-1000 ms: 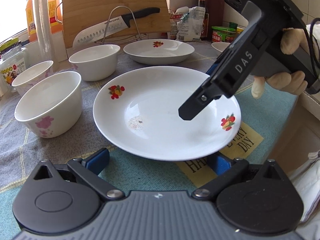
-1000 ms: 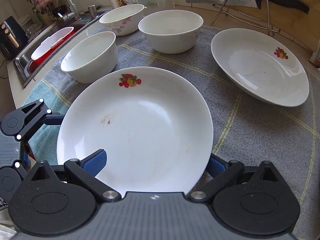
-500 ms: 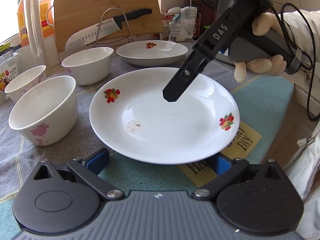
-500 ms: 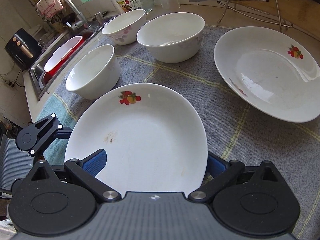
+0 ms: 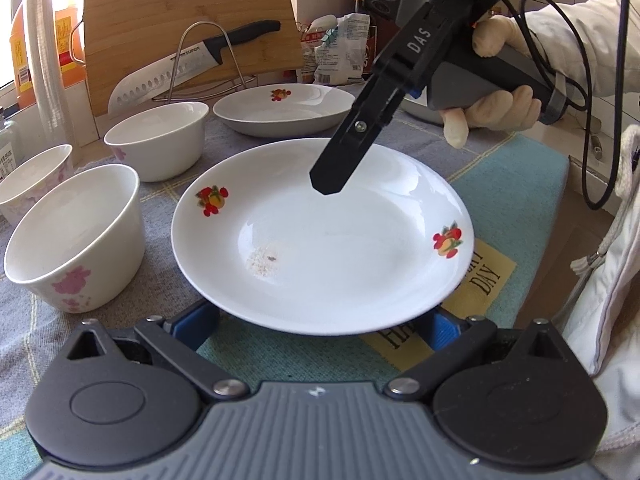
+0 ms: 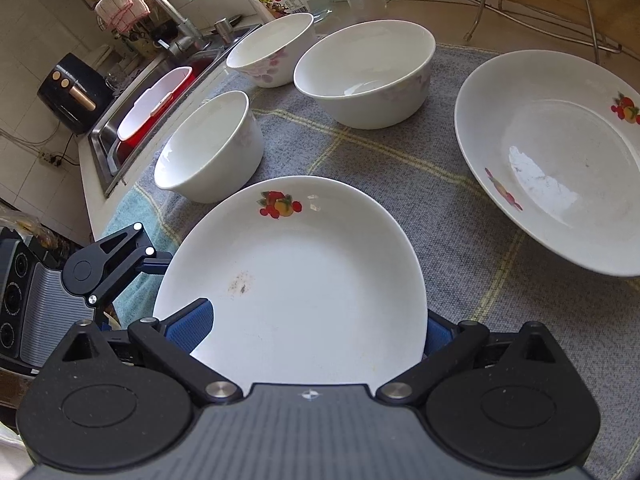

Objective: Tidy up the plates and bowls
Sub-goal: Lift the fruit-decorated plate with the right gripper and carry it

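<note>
Keep the near plate (image 5: 320,248) level as you carry it toward the far plate (image 5: 284,110), and set it in squarely. Your left gripper (image 5: 320,320) has its fingers wide apart, the plate's near rim between them. The right gripper (image 6: 316,336) likewise straddles the rim; whether either truly bears on it, I cannot tell. Three bowls (image 6: 210,148) stand left.

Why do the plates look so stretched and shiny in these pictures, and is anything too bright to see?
Left wrist view: the fisheye bends the cutting board, window light at top left washes out, and glare sits on the near plate. Right wrist view: that plate looks egg-shaped, and a bright patch shines in the far plate.
</note>
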`<act>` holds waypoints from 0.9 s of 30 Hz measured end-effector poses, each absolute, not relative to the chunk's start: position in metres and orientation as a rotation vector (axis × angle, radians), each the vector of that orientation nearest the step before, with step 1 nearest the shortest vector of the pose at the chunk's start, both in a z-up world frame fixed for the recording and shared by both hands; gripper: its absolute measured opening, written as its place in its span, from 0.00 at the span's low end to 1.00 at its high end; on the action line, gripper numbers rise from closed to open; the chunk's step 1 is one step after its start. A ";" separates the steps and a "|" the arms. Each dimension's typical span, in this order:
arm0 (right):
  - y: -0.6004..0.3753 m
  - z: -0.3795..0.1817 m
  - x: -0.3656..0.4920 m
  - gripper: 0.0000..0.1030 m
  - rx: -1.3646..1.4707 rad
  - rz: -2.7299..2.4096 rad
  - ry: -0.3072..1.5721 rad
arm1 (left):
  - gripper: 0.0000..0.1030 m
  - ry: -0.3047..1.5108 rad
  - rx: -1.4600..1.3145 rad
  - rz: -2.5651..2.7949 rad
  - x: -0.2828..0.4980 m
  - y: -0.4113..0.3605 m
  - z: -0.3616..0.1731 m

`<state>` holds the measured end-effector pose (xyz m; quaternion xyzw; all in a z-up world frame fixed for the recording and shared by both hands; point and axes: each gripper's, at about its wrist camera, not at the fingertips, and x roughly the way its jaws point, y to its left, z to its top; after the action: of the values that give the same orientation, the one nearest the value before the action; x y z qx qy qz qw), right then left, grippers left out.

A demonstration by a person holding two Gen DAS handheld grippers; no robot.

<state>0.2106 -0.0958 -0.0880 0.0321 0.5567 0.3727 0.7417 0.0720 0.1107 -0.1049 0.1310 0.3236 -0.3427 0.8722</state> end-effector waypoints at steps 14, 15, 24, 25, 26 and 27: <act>-0.098 -0.088 0.222 1.00 0.145 0.822 1.302 | 0.99 0.669 0.314 -0.774 0.077 0.112 -0.103; -0.099 -0.088 0.223 1.00 0.148 0.819 1.307 | 0.99 0.669 0.317 -0.776 0.078 0.112 -0.103; -0.095 -0.088 0.224 1.00 0.134 0.806 1.335 | 0.99 0.665 0.322 -0.779 0.078 0.112 -0.102; -0.094 -0.088 0.224 1.00 0.128 0.806 1.335 | 0.99 0.665 0.321 -0.781 0.078 0.112 -0.102; -0.093 -0.088 0.224 1.00 0.123 0.805 1.336 | 0.99 0.666 0.320 -0.782 0.079 0.112 -0.102; -0.093 -0.088 0.224 1.00 0.120 0.804 1.337 | 0.98 0.667 0.320 -0.782 0.079 0.112 -0.102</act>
<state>0.2238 -0.0928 -0.0882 0.0541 0.6022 0.3623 0.7093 0.0788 0.1119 -0.1017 0.1525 0.3177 -0.3724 0.8586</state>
